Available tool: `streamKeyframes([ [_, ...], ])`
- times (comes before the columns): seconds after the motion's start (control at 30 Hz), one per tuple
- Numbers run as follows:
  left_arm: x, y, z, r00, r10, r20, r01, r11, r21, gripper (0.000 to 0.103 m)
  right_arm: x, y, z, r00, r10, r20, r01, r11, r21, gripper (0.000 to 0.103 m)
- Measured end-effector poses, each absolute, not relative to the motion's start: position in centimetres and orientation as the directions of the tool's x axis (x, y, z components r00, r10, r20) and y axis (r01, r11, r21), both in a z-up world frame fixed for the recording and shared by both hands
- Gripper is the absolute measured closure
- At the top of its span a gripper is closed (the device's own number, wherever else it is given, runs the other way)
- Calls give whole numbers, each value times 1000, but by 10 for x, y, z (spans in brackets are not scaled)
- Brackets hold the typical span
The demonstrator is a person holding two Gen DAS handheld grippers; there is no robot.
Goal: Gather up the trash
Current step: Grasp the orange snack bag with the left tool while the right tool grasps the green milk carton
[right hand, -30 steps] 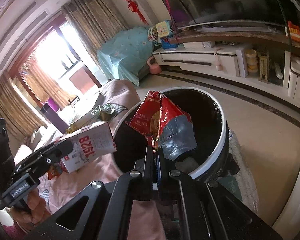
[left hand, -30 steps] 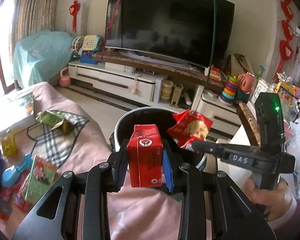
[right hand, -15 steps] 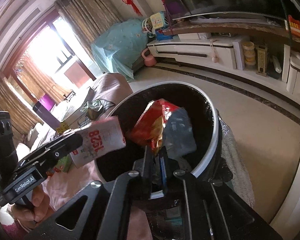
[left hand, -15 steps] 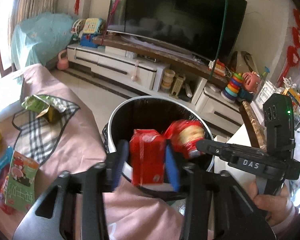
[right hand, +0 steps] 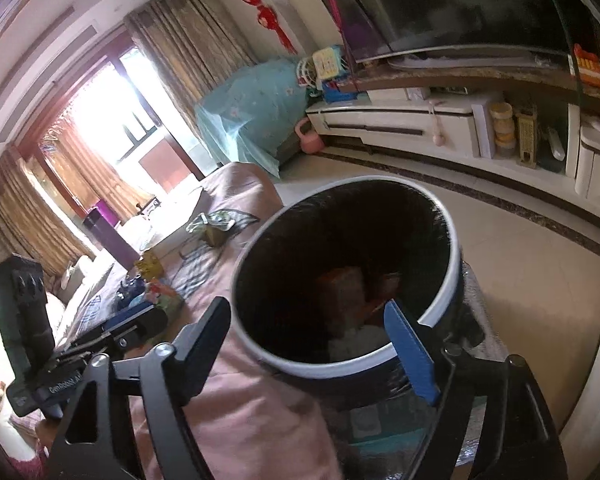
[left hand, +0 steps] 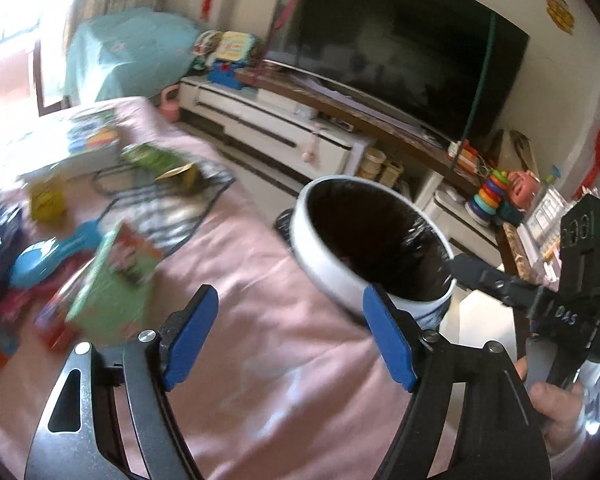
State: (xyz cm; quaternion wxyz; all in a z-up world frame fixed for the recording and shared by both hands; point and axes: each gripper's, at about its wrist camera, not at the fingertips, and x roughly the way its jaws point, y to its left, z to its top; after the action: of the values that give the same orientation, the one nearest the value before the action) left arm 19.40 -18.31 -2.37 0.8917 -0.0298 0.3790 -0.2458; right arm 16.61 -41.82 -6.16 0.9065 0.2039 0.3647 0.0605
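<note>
A round trash bin with a white rim (left hand: 324,268) and black liner stands beside the pink-covered sofa (left hand: 260,360); it also shows in the right wrist view (right hand: 452,280). The red carton (right hand: 340,292) and the red snack bag (right hand: 386,284) lie inside the bin. My left gripper (left hand: 288,340) is open and empty above the sofa, just left of the bin. My right gripper (right hand: 312,348) is open and empty over the bin's near rim. More trash lies on the sofa: a green carton (left hand: 116,280), a green wrapper (left hand: 156,158) and a yellow box (left hand: 48,198).
A blue toy (left hand: 48,252) and other small items lie at the sofa's left. A TV (left hand: 396,48) on a white cabinet (left hand: 276,136) lines the far wall. Toys (left hand: 492,196) stand at the right. Tiled floor (right hand: 520,256) lies beyond the bin.
Both grippers opened. The red carton and the snack bag dropped into the bin. The left gripper swung left toward the sofa; its view is blurred by motion.
</note>
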Motion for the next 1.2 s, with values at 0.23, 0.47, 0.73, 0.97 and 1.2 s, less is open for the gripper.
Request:
streamKeyframes([
  [0.23, 171, -115, -31, 633, -384, -672, 305, 922, -240, 26, 158, -369, -60, 721, 315, -618, -29, 904, 427, 11],
  [0.47, 152, -59, -39, 671, -302, -677, 196, 953, -231, 26, 156, -320, -72, 686, 357, -634, -79, 903, 423, 7],
  [0.73, 140, -6, -44, 697, -227, -681, 77, 967, -244, 24, 160, -274, -83, 665, 416, -620, -141, 885, 444, 7],
  [0.97, 143, 25, -45, 708, -168, -686, -10, 969, -248, 24, 177, -249, -92, 624, 428, -654, -122, 880, 459, 7],
  [1.2, 160, 40, -53, 684, -138, -716, -74, 964, -256, 24, 192, -238, -101, 595, 461, -658, -96, 854, 511, 7],
])
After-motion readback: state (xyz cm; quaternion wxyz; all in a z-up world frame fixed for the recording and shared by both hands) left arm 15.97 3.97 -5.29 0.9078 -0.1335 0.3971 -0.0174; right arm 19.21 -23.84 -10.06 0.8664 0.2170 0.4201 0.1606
